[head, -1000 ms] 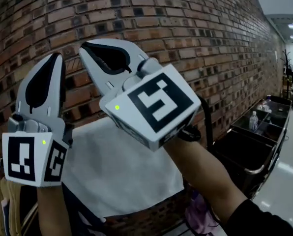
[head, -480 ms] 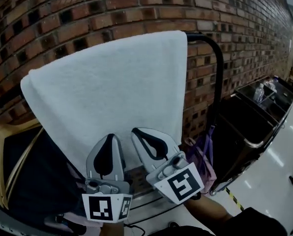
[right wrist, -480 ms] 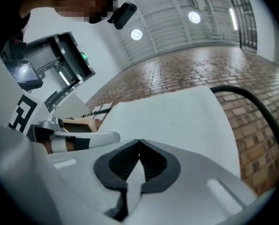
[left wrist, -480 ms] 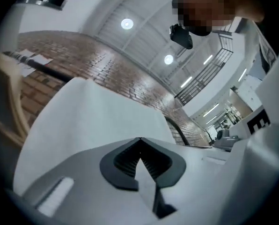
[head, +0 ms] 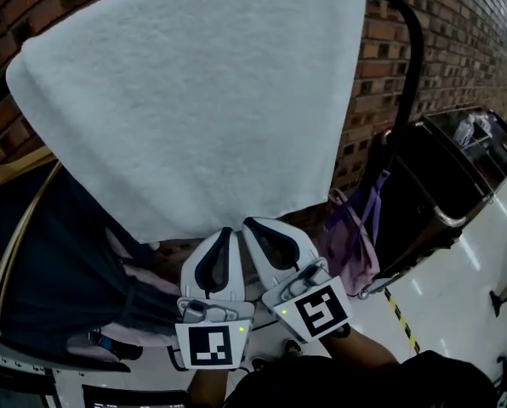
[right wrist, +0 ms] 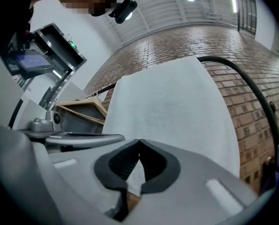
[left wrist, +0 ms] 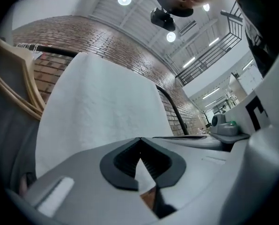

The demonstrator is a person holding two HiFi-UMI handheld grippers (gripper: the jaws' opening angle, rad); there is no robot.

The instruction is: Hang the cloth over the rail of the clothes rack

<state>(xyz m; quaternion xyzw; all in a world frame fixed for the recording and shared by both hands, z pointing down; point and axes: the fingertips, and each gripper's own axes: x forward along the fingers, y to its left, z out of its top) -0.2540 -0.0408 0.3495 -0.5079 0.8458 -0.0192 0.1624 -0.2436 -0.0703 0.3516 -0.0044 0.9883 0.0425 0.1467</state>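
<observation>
A white cloth (head: 194, 100) hangs draped over the black rail (head: 404, 24) of the clothes rack, in front of a brick wall. Its lower hem ends just above both grippers. In the head view my left gripper (head: 224, 232) and right gripper (head: 252, 223) sit side by side below the hem, both shut and empty. The left gripper view has the left gripper (left wrist: 140, 138) pointing up at the cloth (left wrist: 102, 102) and the curved rail (left wrist: 170, 100). From the right gripper (right wrist: 139, 140), the cloth (right wrist: 172, 107) and the rail (right wrist: 242, 76) show beyond its shut tips.
A wooden hanger (head: 15, 228) with a dark garment (head: 41, 270) hangs left of the cloth. A purple bag (head: 356, 236) hangs at the rack's right end. A black cart (head: 441, 177) stands to the right on the glossy floor.
Both grippers have come down from high in front of the brick wall to below the cloth's hem, staying shut and empty. The head view has tilted down, so the cloth fills the top.
</observation>
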